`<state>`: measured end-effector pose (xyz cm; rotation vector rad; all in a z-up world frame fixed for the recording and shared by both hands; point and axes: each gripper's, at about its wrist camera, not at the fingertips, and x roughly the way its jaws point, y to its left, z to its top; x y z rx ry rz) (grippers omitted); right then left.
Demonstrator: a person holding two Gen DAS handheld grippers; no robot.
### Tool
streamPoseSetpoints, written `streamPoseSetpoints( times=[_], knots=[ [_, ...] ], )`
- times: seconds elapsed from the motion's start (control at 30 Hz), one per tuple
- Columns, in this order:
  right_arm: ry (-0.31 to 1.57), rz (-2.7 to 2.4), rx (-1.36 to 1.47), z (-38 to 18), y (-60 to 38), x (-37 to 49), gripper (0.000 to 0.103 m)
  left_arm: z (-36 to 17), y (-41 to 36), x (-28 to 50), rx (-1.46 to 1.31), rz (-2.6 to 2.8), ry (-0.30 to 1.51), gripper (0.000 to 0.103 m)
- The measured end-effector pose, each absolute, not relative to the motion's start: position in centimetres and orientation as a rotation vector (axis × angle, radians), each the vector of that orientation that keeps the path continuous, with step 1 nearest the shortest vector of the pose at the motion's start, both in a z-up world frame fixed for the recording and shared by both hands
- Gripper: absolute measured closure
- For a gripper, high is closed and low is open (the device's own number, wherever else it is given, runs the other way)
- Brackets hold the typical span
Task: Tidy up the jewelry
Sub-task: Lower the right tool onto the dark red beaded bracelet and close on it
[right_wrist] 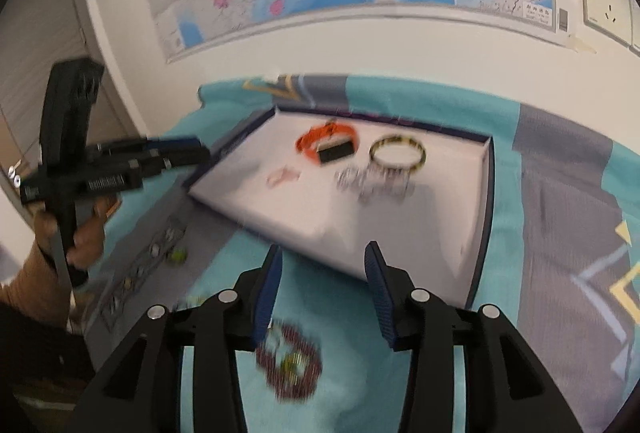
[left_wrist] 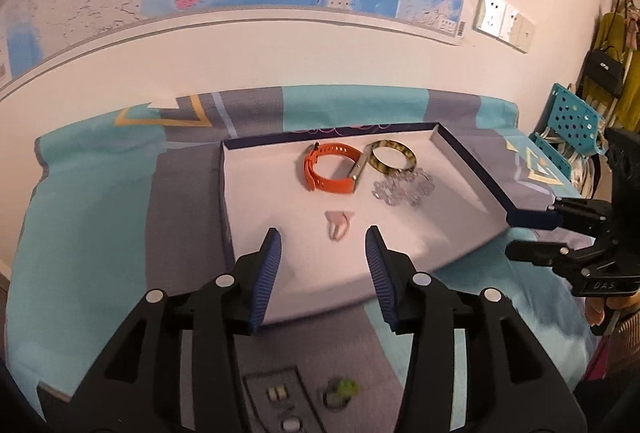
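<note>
A white tray with a dark blue rim (left_wrist: 472, 165) (right_wrist: 486, 185) lies on the bed. In it are an orange watch (left_wrist: 328, 169) (right_wrist: 326, 143), a yellow-black bangle (left_wrist: 394, 155) (right_wrist: 398, 153), a clear crystal bracelet (left_wrist: 402, 189) (right_wrist: 372, 181) and a small pink piece (left_wrist: 339, 225) (right_wrist: 282, 175). My left gripper (left_wrist: 324, 269) is open and empty over the tray's near edge, just short of the pink piece. My right gripper (right_wrist: 324, 293) is open and empty above the cloth, with a dark red bead bracelet (right_wrist: 292, 365) below it.
A grey ring holder strip (left_wrist: 280, 401) (right_wrist: 148, 261) and a green-topped ring (left_wrist: 340, 393) (right_wrist: 178, 255) lie on the teal and grey bedspread (left_wrist: 100, 233) before the tray. A wall with a map stands behind. A blue perforated basket (left_wrist: 576, 121) is at the far right.
</note>
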<state>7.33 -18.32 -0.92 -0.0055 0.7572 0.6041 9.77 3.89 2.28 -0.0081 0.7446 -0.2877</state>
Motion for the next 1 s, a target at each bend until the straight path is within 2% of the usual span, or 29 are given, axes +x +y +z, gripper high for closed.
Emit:
streamPoseSetpoints(
  times=[0.07,0.17,0.47,0.77,0.87,0.9,1.0],
  knots=[
    [0.784,0.605,-0.018,-1.8,-18.4,6.4,0.064,2.0,4.1,8.7,-0.011,-0.291,0.745,0.059],
    [0.82,0.606,-0.02,-3.0,-18.4,5.8,0.074,1.4,4.4,7.4,-0.025,-0.298,0.757,0.059],
    [0.846,0.606,0.012,-4.1,-18.5,4.8,0.075,-0.1,4.2,3.8,-0.012,-0.33,0.785,0.056],
    [0.889,0.602,0.008,-5.0,-18.3,5.5,0.083,-1.6,3.0,2.4,-0.018,-0.367,0.826,0.055],
    [0.901,0.609,0.019,-5.4,-18.3,5.6,0.09,-2.0,2.6,2.2,-0.018,-0.378,0.836,0.054],
    [0.901,0.61,0.026,-5.4,-18.4,5.7,0.096,-2.0,2.5,2.2,-0.017,-0.38,0.838,0.054],
    [0.894,0.602,0.029,-5.3,-18.6,5.6,0.1,-2.1,2.2,2.1,-0.013,-0.39,0.843,0.054]
  ],
)
